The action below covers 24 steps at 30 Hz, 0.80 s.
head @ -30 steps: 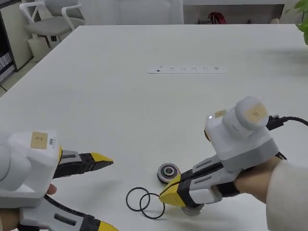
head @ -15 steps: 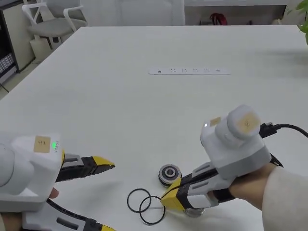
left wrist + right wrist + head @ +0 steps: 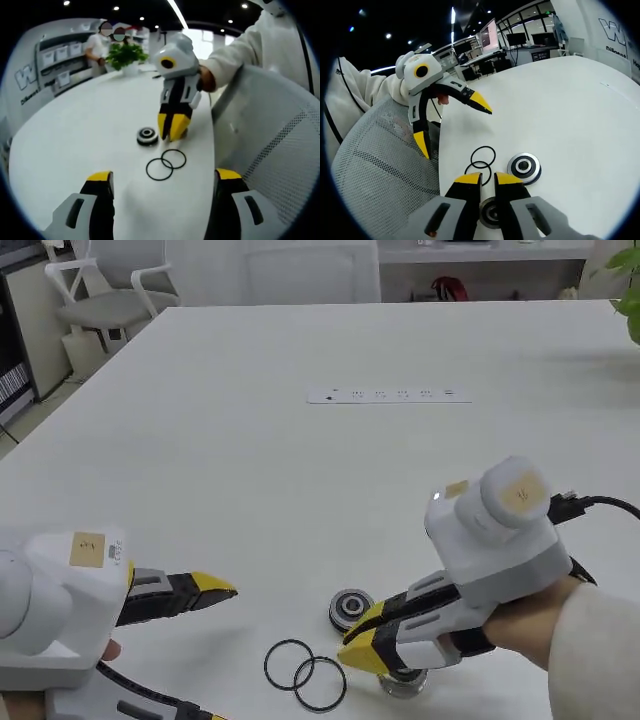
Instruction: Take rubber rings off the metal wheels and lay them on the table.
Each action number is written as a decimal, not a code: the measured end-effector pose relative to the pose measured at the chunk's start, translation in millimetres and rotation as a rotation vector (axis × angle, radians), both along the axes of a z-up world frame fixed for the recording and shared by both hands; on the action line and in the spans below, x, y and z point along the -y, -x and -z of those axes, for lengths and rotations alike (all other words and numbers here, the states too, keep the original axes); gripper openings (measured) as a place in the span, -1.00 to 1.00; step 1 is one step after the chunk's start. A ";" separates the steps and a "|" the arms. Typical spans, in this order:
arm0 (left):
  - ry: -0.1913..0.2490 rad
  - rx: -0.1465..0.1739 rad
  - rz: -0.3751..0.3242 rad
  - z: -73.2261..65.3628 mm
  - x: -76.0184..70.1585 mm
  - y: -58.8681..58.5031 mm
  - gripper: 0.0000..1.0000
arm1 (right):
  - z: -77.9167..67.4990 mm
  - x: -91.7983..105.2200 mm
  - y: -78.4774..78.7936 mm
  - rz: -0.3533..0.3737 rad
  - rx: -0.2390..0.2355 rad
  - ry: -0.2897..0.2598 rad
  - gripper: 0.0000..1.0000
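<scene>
Two black rubber rings [image 3: 305, 673] lie overlapping on the white table [image 3: 300, 470], also seen in the left gripper view as rings [image 3: 166, 164] and in the right gripper view as rings [image 3: 482, 161]. A bare metal wheel [image 3: 350, 607] lies flat just right of them. My right gripper [image 3: 362, 642] hovers beside the rings, jaws almost together with nothing between the tips. A second wheel [image 3: 490, 212] sits under its jaws. My left gripper [image 3: 205, 655] stands open to the left, apart from the rings, with nothing in it.
A white power strip [image 3: 388, 395] is set flat in the table's middle. Office chairs [image 3: 110, 290] stand past the far left corner, and a plant [image 3: 630, 290] at the far right. A mesh chair back [image 3: 280, 145] is close behind the near edge.
The right gripper's tips have drawn slightly right, off the nearer ring. The left gripper stays open in place. The head camera has tilted a little.
</scene>
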<state>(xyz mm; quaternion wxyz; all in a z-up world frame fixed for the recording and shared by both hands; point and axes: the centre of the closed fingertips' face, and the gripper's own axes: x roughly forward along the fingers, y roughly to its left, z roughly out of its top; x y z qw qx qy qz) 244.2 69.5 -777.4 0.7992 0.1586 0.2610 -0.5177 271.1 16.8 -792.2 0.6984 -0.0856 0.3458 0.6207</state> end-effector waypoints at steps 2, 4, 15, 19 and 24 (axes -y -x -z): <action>-0.006 0.000 0.005 0.3 0.3 0.9 0.68 | -3.1 2.5 -3.1 0.016 -0.002 -0.009 -0.81; -0.010 0.002 0.009 0.1 0.2 1.2 0.68 | -6.8 5.1 -5.7 0.027 0.004 -0.017 -0.79; -0.006 0.011 -0.004 -6.0 -4.2 -2.4 0.68 | -23.4 16.6 -21.2 0.083 0.026 -0.057 -0.74; -0.007 0.018 -0.008 -8.8 -6.8 -5.1 0.67 | -29.7 21.9 -24.4 0.098 0.033 -0.073 -0.72; 0.002 0.025 -0.017 -14.9 -10.0 -10.0 0.67 | -30.6 31.7 -27.9 0.117 0.035 -0.082 -0.62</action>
